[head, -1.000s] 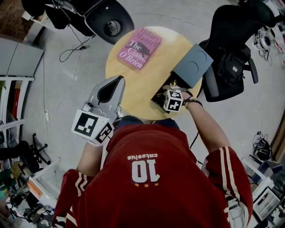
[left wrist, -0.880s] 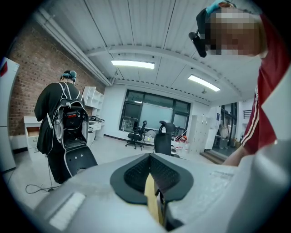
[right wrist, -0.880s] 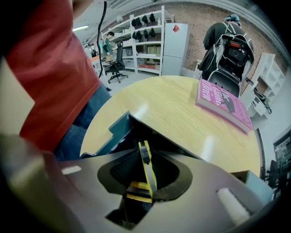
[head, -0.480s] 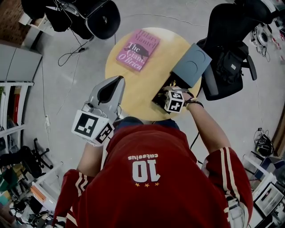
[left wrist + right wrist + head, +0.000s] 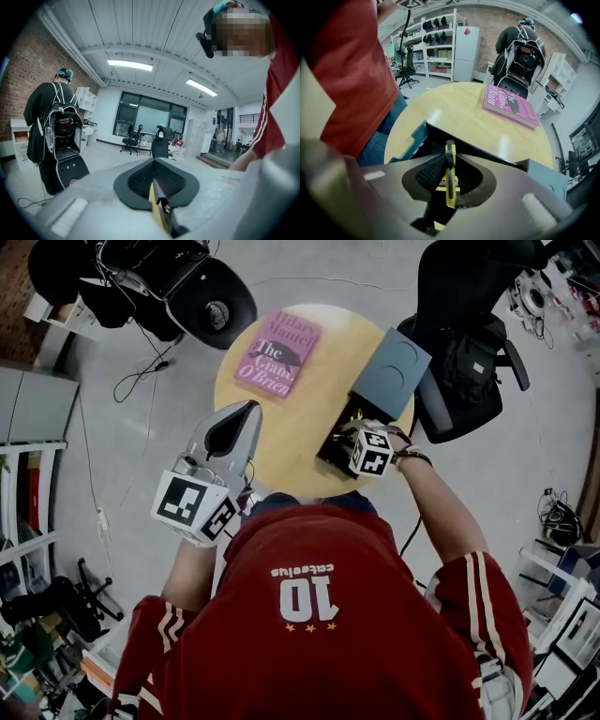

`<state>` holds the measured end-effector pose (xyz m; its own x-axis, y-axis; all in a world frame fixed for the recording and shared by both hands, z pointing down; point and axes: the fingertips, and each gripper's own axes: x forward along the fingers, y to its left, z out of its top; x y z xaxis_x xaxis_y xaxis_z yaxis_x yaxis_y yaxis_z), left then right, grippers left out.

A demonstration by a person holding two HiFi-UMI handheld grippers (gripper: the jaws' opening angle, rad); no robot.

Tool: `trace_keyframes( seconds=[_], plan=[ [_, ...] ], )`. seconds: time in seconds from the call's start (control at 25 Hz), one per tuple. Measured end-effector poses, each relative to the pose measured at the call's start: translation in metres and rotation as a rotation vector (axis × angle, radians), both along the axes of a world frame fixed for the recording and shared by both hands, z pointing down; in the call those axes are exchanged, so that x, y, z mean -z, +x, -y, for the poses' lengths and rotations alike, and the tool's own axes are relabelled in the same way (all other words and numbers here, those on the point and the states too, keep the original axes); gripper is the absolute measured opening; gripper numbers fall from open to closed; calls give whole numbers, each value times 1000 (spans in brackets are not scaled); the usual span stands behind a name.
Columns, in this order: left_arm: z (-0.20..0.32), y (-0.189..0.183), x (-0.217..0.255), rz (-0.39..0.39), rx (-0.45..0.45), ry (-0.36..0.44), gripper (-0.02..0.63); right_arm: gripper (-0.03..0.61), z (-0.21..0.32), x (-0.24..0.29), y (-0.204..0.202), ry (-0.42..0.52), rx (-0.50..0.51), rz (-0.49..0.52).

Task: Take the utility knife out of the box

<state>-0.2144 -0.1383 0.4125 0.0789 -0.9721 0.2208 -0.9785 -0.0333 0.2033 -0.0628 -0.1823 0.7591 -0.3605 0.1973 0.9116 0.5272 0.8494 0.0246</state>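
The right gripper (image 5: 449,180) has just been closing its jaws, which now clamp the utility knife (image 5: 450,157) over the box (image 5: 415,138) at the near right of the counter (image 5: 478,117); the grasp looks made, so lifting clear remains; the left gripper (image 5: 157,187) holds nothing, jaws pressed together.

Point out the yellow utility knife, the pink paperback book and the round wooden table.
yellow utility knife (image 5: 450,173): right gripper view, middle of its narrow body.
pink paperback book (image 5: 277,354): head view, centre of its cover.
round wooden table (image 5: 292,439): head view, bare top near the front edge.
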Motion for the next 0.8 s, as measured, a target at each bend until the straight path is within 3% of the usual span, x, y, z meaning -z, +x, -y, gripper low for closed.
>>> trace_keyframes(
  seconds=[0.48,0.8],
  plan=[
    [22,12,10,19,-152,36,3,67,23,61,0,53,-173,148],
    [28,27,13,21,-258,57,3,66,13,146,-11,146,-258,337]
  ],
)
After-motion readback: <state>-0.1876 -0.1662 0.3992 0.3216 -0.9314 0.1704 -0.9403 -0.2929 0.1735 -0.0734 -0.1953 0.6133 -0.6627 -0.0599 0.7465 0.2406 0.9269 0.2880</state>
